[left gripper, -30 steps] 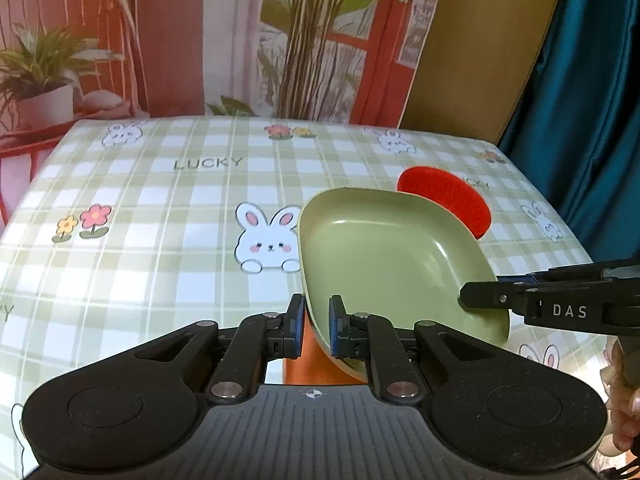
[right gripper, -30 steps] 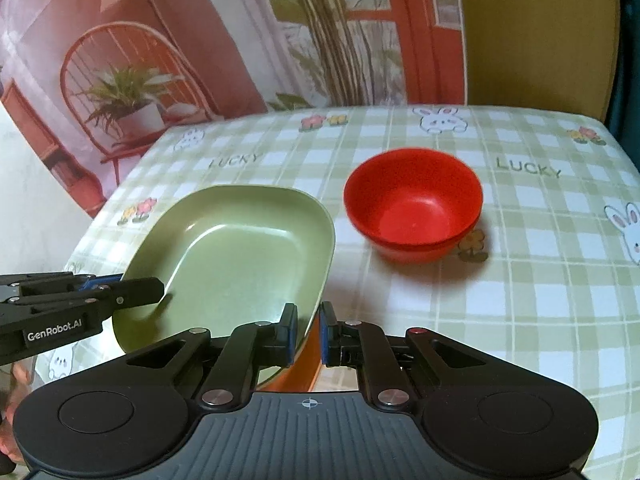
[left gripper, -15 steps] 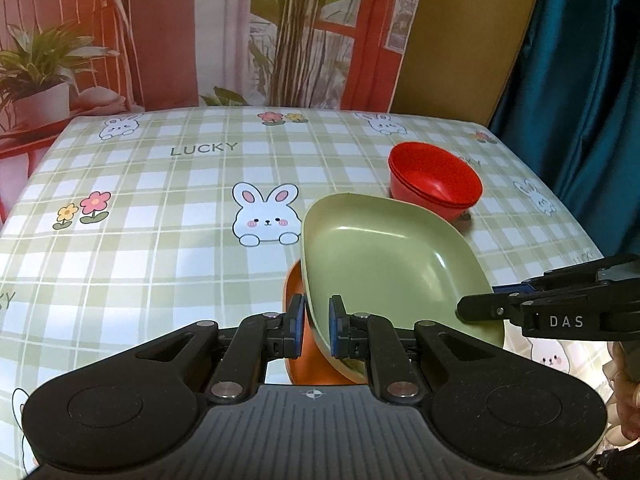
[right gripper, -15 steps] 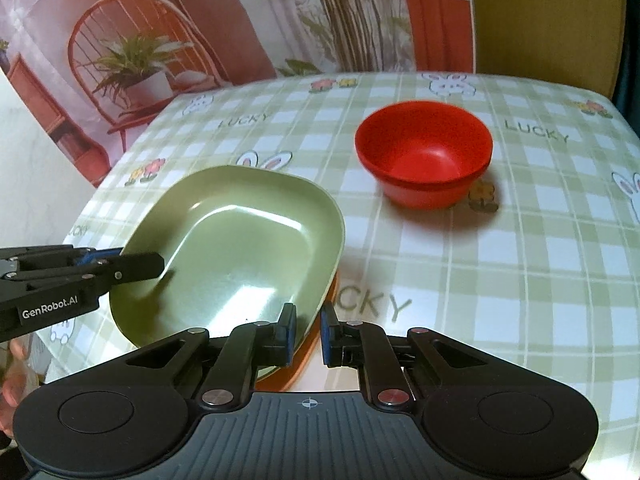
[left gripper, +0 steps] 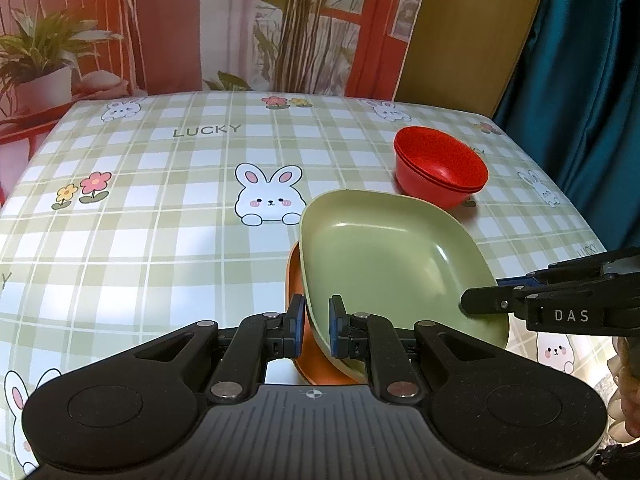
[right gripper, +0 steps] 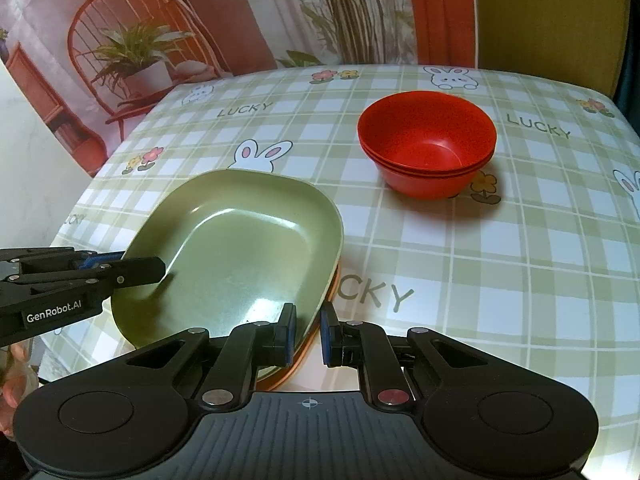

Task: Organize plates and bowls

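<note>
A green plate (left gripper: 384, 264) sits on an orange plate (left gripper: 294, 280) near the table's front edge. My left gripper (left gripper: 316, 326) is shut on the green plate's rim at its left side. My right gripper (right gripper: 307, 334) is shut on the rim at the opposite side of the green plate (right gripper: 240, 248); the orange plate (right gripper: 316, 338) peeks out beneath. Each gripper shows in the other's view: the right one (left gripper: 480, 304), the left one (right gripper: 156, 270). Stacked red bowls (left gripper: 440, 166) stand farther back, and also show in the right wrist view (right gripper: 428, 144).
The table has a green checked cloth (left gripper: 168, 208) with rabbits and "LUCKY" print. A backdrop with a chair and plants (left gripper: 60, 52) stands behind it. A teal curtain (left gripper: 580, 60) hangs at the right.
The green plate has come down toward the table and now rests on the orange plate. Both grippers moved with it, still shut on its rim. The red bowls show more fully.
</note>
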Tool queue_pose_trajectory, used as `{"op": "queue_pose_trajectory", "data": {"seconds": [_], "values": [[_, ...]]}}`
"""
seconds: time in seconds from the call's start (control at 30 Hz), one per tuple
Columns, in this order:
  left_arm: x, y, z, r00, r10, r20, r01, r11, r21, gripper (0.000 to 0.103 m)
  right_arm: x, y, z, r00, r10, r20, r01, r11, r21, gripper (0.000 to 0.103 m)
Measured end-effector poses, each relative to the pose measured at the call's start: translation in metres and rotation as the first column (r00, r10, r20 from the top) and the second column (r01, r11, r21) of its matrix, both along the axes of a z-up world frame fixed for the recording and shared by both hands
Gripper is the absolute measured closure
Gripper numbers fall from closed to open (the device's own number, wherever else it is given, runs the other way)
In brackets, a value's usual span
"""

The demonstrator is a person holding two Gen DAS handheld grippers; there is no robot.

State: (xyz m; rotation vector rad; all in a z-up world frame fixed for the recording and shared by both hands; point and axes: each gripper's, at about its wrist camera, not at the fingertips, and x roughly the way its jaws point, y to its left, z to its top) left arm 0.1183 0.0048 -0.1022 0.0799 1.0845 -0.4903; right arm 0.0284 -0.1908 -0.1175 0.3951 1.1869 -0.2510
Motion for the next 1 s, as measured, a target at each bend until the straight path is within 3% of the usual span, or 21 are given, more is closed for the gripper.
{"op": "queue_pose_trajectory", "data": {"seconds": [0.6,1.0], "values": [[-0.0013,0.0016,-0.0055,0.999,0.015,-0.031,-0.015,1.000,-0.003,0.090,0.0013,-0.0007,-0.0019,1.000,0.005,-0.008,-0.005,1.000,-0.009,0.090],[-0.0012,0.0055,-0.0069,0.999,0.029,-0.035,-0.029,0.999,-0.016,0.090,0.0025,0.0025,-0.0020,1.000,0.016,-0.012,-0.016,1.000,-0.014,0.082]]}}
